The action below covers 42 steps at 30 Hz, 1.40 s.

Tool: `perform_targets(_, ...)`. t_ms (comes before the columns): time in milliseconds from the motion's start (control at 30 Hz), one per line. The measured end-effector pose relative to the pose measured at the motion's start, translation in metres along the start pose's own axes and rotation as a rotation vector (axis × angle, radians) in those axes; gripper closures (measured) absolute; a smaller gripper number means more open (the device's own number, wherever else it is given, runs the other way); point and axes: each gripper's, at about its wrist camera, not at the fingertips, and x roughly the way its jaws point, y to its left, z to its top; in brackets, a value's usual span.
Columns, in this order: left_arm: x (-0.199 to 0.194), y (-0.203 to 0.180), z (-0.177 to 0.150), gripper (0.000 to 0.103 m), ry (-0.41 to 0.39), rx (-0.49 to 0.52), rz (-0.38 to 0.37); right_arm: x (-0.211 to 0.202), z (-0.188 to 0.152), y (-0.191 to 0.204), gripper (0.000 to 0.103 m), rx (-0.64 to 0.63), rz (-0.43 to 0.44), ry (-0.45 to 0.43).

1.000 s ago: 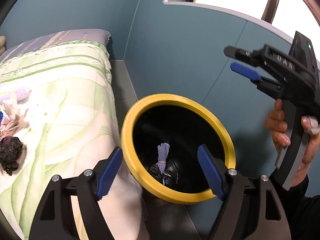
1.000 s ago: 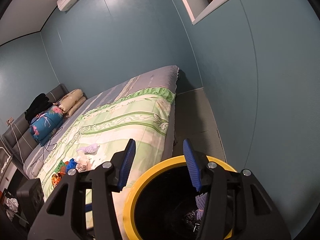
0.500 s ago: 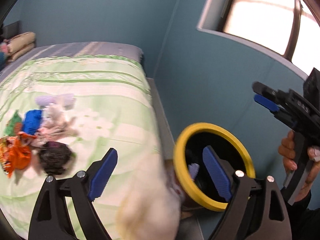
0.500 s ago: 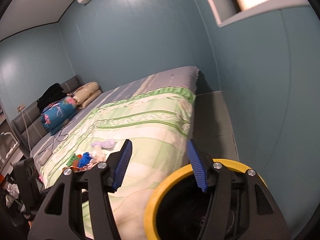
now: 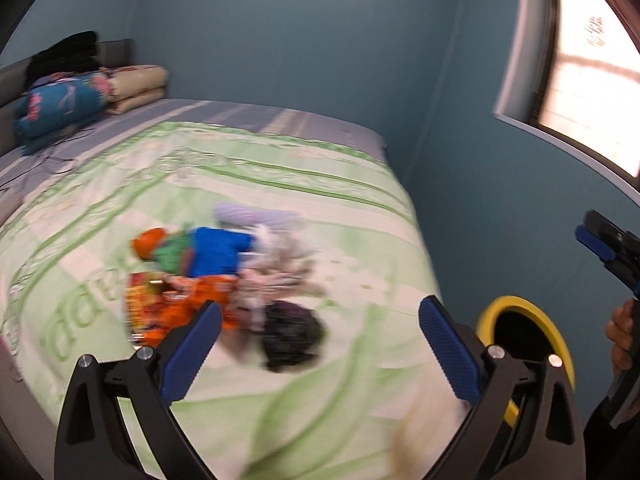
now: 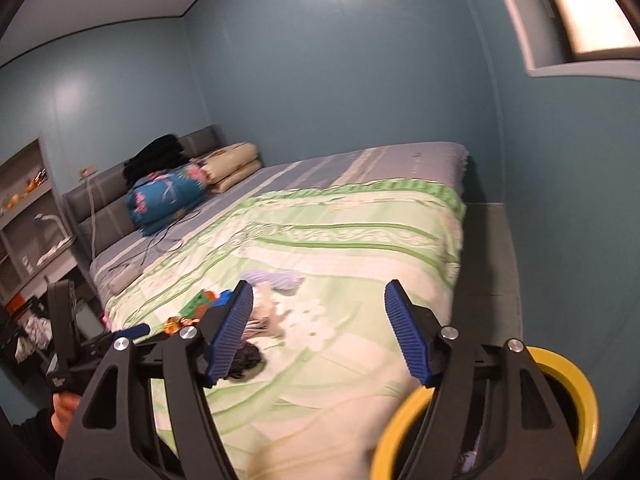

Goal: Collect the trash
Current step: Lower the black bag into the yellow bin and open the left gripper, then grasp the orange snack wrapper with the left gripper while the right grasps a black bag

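So you've got the bed (image 5: 280, 184) filling most of both views, with a green-and-white floral quilt (image 6: 360, 240) spread over it and a grey headboard (image 6: 104, 204) at the far end. Up by the headboard there's a folded blue floral blanket (image 6: 168, 196) with a beige pillow (image 6: 232, 164) beside it and something black piled on top.

Next down – the trash bin (image 5: 524, 344), black inside with a yellow rim, sitting on the floor right beside the bed's near corner. Something's in the bottom of it, but it's too dark to make out.

The trash pile (image 5: 224, 276) is on the quilt, roughly mid-bed, all bunched together and blurry: an orange wrapper (image 5: 176, 304), a blue piece (image 5: 218, 254), a green scrap, some whitish crumpled tissue (image 5: 280, 264), a lilac scrap (image 6: 276, 278) at the far side and a dark crumpled wad (image 5: 292, 336) nearest you.

Your left tool (image 5: 320, 344) is hanging over the quilt just short of the pile, fingers spread wide, nothing between them. Your right tool (image 6: 318, 332) is also spread and empty – it's up above the bed's corner, with the bin rim just under its right finger.
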Motion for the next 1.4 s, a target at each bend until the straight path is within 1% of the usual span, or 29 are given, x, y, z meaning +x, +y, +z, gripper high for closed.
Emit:
perform_targets(67, -0.005, 0.02, 0.0, 0.008, -0.009, -0.023, 0.037, 0.011, -0.002, 0.015, 0.037, -0.025, 0.025, 0.009)
perform_targets(133, -0.008, 0.04, -0.001, 0.008, -0.015, -0.051, 0.072, 0.022, -0.004, 0.026, 0.033, -0.051, 0.05, 0.018)
perform_targets(233, -0.011, 0.064, -0.004, 0.008, -0.015, -0.092, 0.101, 0.043, -0.009, 0.047, 0.033, -0.095, 0.092, 0.04)
perform_targets(400, -0.009, 0.097, -0.012, 0.008, -0.006, -0.143, 0.14, 0.079, -0.026, 0.078, 0.033, -0.164, 0.128, 0.092)
perform_targets(467, -0.007, 0.107, -0.016, 0.008, -0.001, -0.16, 0.152, 0.09, -0.034, 0.083, 0.033, -0.187, 0.139, 0.116)
perform_targets(700, 0.009, 0.139, -0.03, 0.008, 0.031, -0.219, 0.16, 0.128, -0.068, 0.109, 0.033, -0.276, 0.15, 0.183)
perform_targets(900, 0.029, 0.162, -0.037, 0.008, 0.068, -0.274, 0.142, 0.161, -0.09, 0.114, 0.033, -0.27, 0.154, 0.265)
perform_targets(1100, 0.045, 0.17, -0.031, 0.008, 0.072, -0.292, 0.088, 0.186, -0.103, 0.121, 0.033, -0.285, 0.151, 0.318)
perform_targets(1200, 0.055, 0.17, -0.028, 0.008, 0.086, -0.273, 0.091, 0.195, -0.107, 0.125, 0.033, -0.301, 0.146, 0.336)
perform_targets(1400, 0.069, 0.174, -0.024, 0.008, 0.102, -0.293, 0.067, 0.211, -0.114, 0.128, 0.033, -0.327, 0.114, 0.366)
